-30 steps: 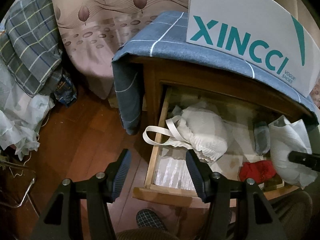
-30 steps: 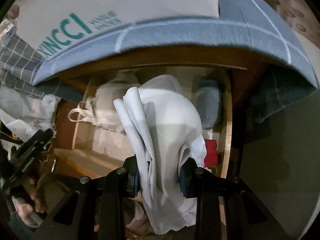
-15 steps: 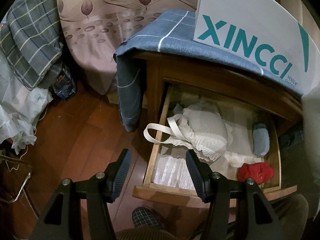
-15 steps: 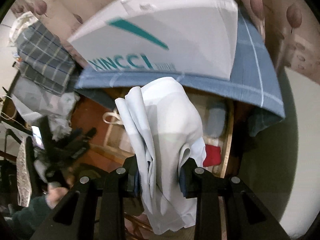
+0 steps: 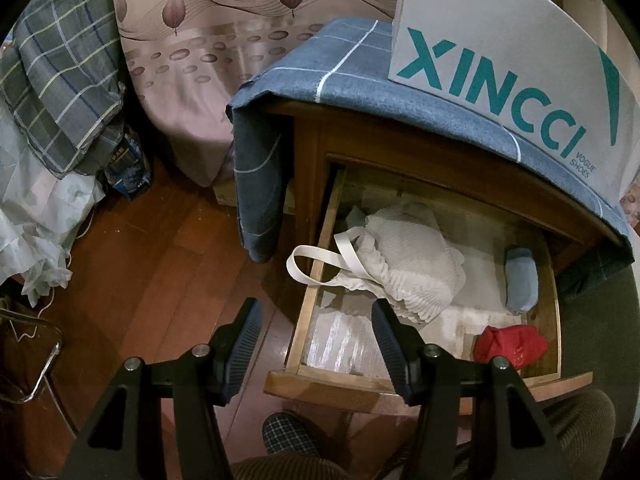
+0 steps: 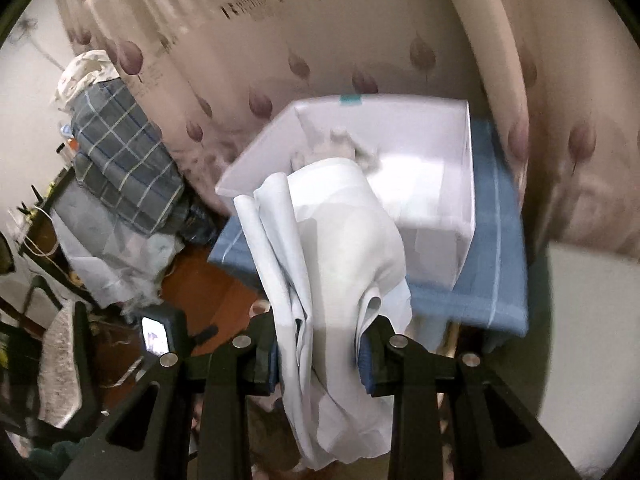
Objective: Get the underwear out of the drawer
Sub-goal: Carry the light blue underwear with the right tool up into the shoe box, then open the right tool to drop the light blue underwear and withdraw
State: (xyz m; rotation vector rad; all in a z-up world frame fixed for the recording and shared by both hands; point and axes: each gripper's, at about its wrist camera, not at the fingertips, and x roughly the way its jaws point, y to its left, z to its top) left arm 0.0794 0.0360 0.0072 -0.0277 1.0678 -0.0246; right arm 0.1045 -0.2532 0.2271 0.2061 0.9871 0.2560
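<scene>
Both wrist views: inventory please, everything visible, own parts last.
pale underwear: 1, light blue-white, clamped in right gripper
drawer: 1, wood, pulled open
white ribbed garment: 1, in drawer, strap over left wall
red item: 1, drawer front right
blue-grey roll: 1, drawer right
shoe box: 1, white, on nightstand
blue cloth: 1, draped over nightstand
left gripper: open, empty, over drawer front
right gripper: shut on underwear
</scene>
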